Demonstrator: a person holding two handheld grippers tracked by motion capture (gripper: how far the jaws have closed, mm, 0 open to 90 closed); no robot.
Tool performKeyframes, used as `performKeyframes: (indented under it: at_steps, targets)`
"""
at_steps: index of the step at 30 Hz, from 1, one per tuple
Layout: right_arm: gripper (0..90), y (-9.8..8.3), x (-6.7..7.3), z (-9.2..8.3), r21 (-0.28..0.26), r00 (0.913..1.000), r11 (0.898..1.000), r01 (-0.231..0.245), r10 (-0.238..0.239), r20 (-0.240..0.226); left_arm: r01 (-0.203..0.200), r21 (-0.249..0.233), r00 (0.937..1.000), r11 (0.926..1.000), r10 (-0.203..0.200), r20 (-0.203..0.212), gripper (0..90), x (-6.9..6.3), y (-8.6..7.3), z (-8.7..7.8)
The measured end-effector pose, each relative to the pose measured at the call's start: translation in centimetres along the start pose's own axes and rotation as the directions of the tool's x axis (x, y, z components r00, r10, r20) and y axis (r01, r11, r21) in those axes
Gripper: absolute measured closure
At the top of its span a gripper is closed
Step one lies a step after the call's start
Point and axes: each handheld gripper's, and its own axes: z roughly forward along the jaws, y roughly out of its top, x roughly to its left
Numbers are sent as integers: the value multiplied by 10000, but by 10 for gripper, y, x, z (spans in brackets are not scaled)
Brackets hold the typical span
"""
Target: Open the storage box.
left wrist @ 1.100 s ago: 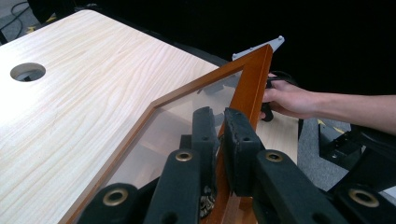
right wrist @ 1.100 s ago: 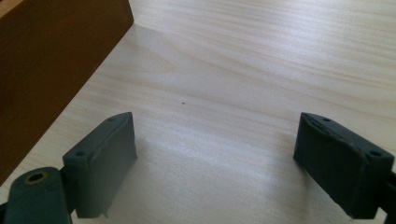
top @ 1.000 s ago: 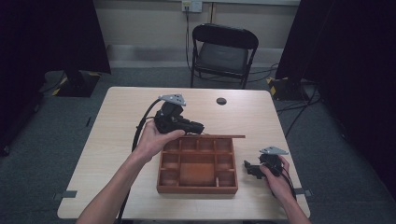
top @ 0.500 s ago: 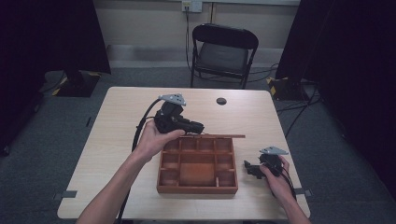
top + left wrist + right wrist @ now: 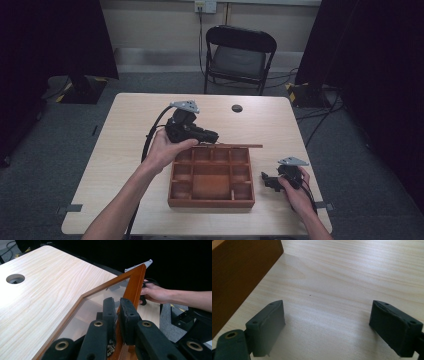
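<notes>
My left gripper [image 5: 116, 312] is black with brass-ringed screw holes; my right gripper [image 5: 327, 327] has dark grey pads; both forearms bare.

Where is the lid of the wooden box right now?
In the high view the lid stands open along the far edge of the wooden box, mid-table. The left gripper pinches its frame, as the left gripper view shows.

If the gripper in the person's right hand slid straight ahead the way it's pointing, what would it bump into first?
Probably the wooden box. In the high view the right gripper points left toward the box's right side wall, with only bare table between. In its own view the wall sits off to the left, so it might just graze the box.
</notes>
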Motion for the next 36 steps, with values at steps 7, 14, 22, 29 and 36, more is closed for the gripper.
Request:
performKeyframes:
  at_steps: [7,14,22,29,36]
  targets:
    - [120,0,0,0,-4,10000,10000,5,-5,0,54,-33,10000,10000,-54,6,834,1,0,0]
    - [120,0,0,0,-5,10000,10000,6,-6,-2,24,-12,10000,10000,-24,6,834,0,0,0]
    - [120,0,0,0,-3,10000,10000,5,-5,0,53,-5,10000,10000,-53,-1,834,0,0,0]
    - [120,0,0,0,-5,10000,10000,5,-5,-1,24,20,10000,10000,-24,4,834,0,0,0]
    - [120,0,0,0,-4,10000,10000,6,-6,-2,16,16,10000,10000,-16,3,834,0,0,0]
